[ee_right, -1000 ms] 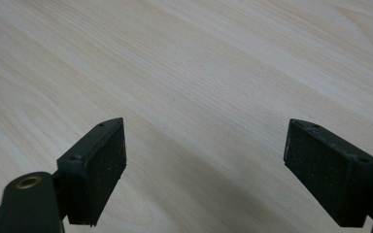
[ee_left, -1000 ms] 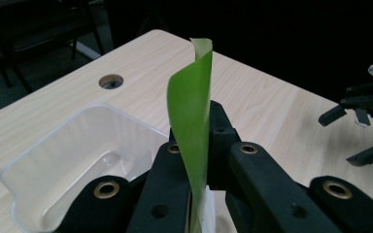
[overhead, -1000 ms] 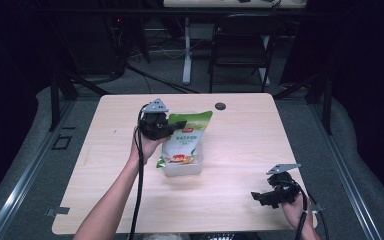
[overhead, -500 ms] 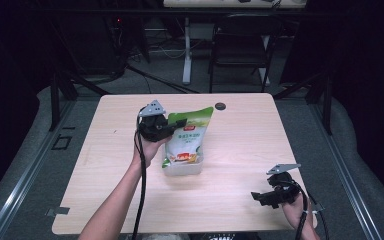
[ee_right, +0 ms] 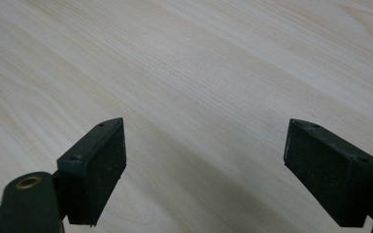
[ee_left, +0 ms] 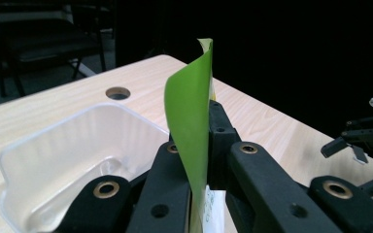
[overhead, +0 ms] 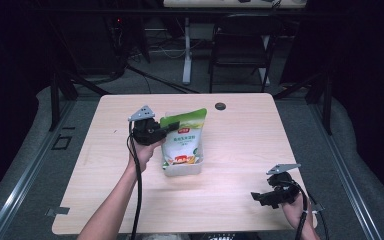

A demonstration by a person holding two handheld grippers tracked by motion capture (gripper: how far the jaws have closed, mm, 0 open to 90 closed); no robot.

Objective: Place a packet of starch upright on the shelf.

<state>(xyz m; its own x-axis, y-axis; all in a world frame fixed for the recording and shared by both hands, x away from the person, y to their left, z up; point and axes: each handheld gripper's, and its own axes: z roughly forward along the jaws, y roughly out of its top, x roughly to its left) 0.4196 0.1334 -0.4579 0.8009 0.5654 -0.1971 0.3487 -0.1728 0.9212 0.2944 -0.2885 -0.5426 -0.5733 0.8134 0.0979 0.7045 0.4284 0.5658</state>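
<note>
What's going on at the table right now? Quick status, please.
Left gripper jaws shut on green pouch, its bottom inside the white tray. Right gripper jaws open, nothing between them, near the table corner. Nothing in the way.

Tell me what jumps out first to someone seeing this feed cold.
The green pouch, pinched at its top edge by the left gripper, stands in the clear plastic tub mid-table. The right gripper waits open over bare wood near the table's front right corner.

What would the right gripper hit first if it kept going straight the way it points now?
Most likely the bare wooden table: the open right gripper looks down along it with nothing between or ahead of its jaws.
</note>
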